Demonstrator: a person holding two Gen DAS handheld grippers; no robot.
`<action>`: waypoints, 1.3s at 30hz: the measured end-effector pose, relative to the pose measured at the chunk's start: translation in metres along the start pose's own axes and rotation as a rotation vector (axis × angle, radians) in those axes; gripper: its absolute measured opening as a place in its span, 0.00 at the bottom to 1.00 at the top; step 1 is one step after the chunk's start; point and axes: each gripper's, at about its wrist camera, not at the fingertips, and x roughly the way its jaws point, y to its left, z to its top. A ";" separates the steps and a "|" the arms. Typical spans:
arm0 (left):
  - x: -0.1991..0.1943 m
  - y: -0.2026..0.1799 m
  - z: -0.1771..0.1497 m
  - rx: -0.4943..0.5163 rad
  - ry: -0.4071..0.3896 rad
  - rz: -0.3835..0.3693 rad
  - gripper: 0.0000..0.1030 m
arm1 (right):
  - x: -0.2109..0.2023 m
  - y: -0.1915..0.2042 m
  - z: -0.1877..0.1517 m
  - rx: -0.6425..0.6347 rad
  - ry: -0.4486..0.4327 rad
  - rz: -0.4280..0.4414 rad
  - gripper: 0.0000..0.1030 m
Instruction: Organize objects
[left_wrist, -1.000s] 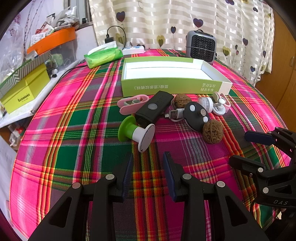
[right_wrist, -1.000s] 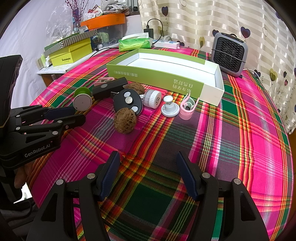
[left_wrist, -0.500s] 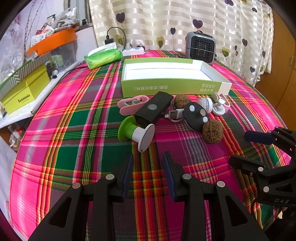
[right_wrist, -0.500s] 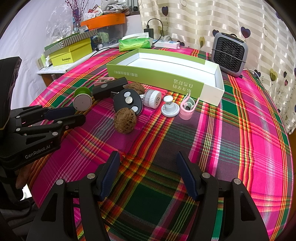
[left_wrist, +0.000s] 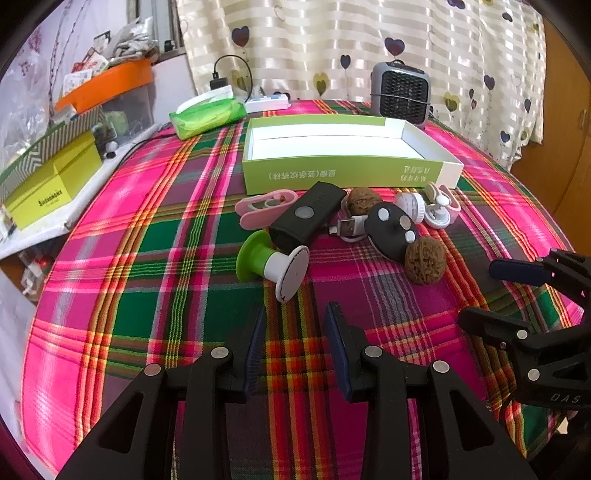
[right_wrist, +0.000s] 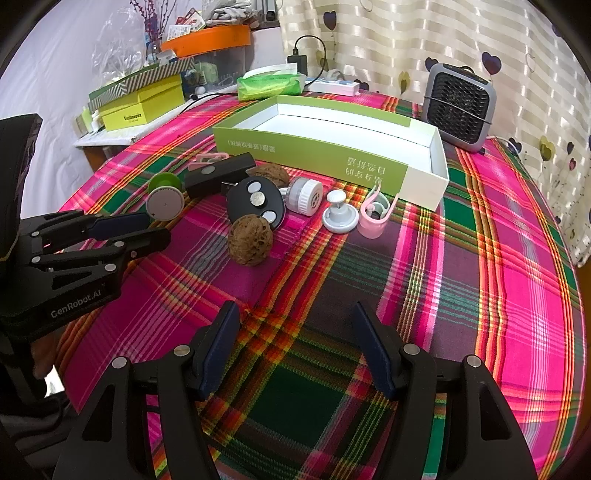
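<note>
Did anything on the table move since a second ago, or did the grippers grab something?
Nothing visibly changed. The left hand-held gripper and the right hand-held gripper both hover open and empty over the plaid tablecloth. The walnut, the black remote and the green spool lie where they were, in front of the empty green box.

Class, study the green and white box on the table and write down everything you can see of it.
The green and white box is a long, shallow, open tray without a lid, apparently cardboard. Its outer walls are lime green, with white printed characters reading upside down from here; one end and the whole inside are white. It is empty. It lies flat on the plaid tablecloth, behind the row of small objects; a walnut sits close against its front wall, contact unclear.
</note>
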 end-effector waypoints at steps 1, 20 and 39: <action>0.000 0.001 0.000 -0.003 0.000 -0.005 0.30 | 0.000 0.001 0.000 0.001 0.001 0.003 0.62; -0.003 0.024 0.013 -0.031 -0.015 -0.102 0.30 | 0.008 0.011 0.015 0.002 -0.004 0.134 0.62; 0.000 0.037 0.023 0.126 -0.044 -0.176 0.37 | 0.016 0.014 0.024 0.003 0.007 0.160 0.62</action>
